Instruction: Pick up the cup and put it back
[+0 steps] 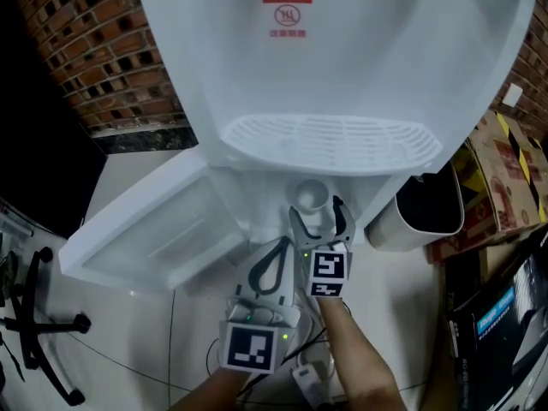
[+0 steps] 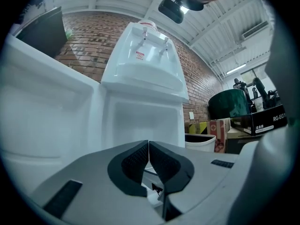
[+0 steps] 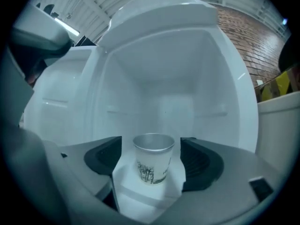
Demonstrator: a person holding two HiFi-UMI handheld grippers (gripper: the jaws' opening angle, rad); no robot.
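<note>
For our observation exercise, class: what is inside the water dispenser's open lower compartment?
One printed cup stands upright on the compartment's white floor, between the right gripper's open jaws, untouched. Nothing else shows inside. The floor beneath the cup and jaws is hidden.

In the head view the cup (image 1: 311, 195) shows only its rim; its lower body is hidden behind the right gripper (image 1: 318, 214). The print on the water dispenser's (image 1: 360, 84) red label (image 1: 287, 14) is too small to read, and the dispenser's top runs off the upper edge
</note>
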